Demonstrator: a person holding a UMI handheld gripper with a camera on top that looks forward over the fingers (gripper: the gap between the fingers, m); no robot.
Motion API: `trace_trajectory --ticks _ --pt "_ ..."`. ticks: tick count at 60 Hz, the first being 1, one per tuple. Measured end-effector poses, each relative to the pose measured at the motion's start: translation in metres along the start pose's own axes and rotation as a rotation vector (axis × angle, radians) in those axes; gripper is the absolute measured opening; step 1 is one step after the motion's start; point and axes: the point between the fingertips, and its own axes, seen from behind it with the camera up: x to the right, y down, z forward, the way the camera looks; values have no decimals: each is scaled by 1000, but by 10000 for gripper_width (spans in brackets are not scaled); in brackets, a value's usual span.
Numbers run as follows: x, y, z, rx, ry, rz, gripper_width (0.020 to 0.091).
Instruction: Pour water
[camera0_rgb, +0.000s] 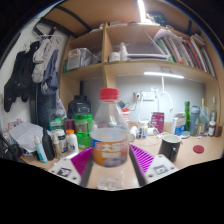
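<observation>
A clear plastic water bottle (110, 125) with a red cap and an orange label stands upright between my fingers. My gripper (111, 160) is shut on its lower body, with the magenta pads (84, 160) pressed against both sides. The bottle's base shows just above the pale desk top (205, 150), and whether it touches the desk is unclear. A black cup (170, 148) stands on the desk to the right, just beyond the right finger.
The desk's back edge is crowded with a green bottle (84, 125), small jars and several other containers. Shelves with books (180, 48) rise behind the desk. Dark clothes hang on the wall (22, 75) at the left.
</observation>
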Motion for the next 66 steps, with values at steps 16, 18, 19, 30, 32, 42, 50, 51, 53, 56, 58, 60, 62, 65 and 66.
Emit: trace_trajectory --ticks 16,18,19,30,32,42,50,51,53,56,58,60,62,65,66 --pt "-4 -2 12 28 -38 -25 451" --pt "-5 -2 12 31 -44 -30 451" --pt "-5 -2 13 32 -46 -29 450" --pt "-3 -17 21 3 -102 91 450" --pt "1 -25 24 0 -110 162 451" --pt "27 -65 46 -34 -214 811 451" --pt "61 -75 75 -75 -276 1338 451" --pt "65 -77 77 -77 -286 1393 451" --pt "72 -78 82 -81 -303 1494 450" --pt "76 -86 84 -92 -310 1621 449" --pt "81 -83 91 -90 -336 1675 449" --pt "83 -84 93 -95 -351 1732 448" --pt "85 -84 95 -104 -362 1799 449" --pt "87 -93 94 -106 -409 1894 448" --pt "87 -100 92 -100 -416 1922 449"
